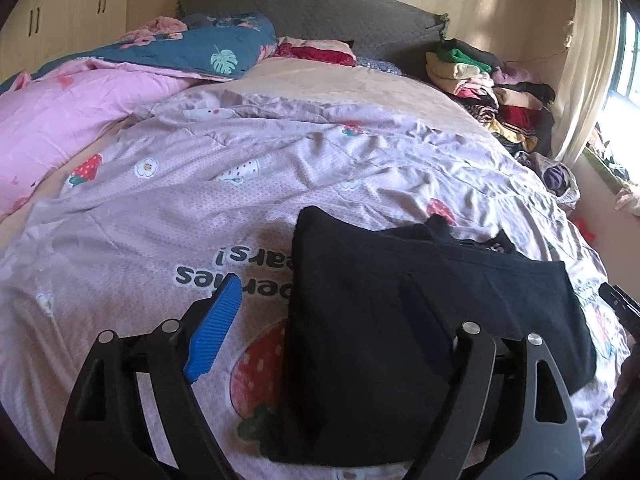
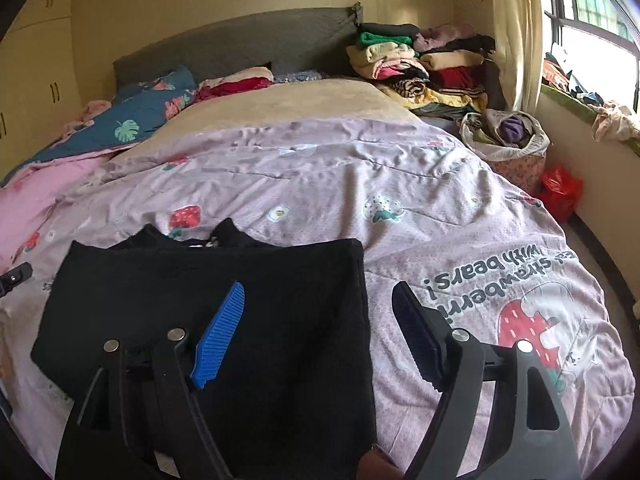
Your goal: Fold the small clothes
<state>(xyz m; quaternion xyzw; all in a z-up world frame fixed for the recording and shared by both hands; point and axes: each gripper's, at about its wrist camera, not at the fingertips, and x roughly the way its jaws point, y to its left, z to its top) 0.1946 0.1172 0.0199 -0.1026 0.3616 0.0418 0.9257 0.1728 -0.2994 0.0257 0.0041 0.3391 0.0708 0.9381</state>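
A black garment (image 1: 420,320) lies folded into a flat rectangle on the lilac strawberry-print quilt (image 1: 200,200), its collar toward the headboard. My left gripper (image 1: 320,292) is open and straddles the garment's left edge: one blue finger hangs over the quilt, the other over the black cloth, and neither presses on it. In the right wrist view the same garment (image 2: 180,280) sits at lower left. My right gripper (image 2: 320,292) is open astride its right edge with nothing pinched. Each view catches the other gripper's tip at its side edge.
A tall pile of folded clothes (image 2: 420,64) stands at the far right by the grey headboard. A basket of clothes (image 2: 508,140) and a red bag (image 2: 560,192) sit beside the bed under the window. Pink bedding (image 1: 60,120) and a blue quilt (image 1: 200,48) lie at the far left.
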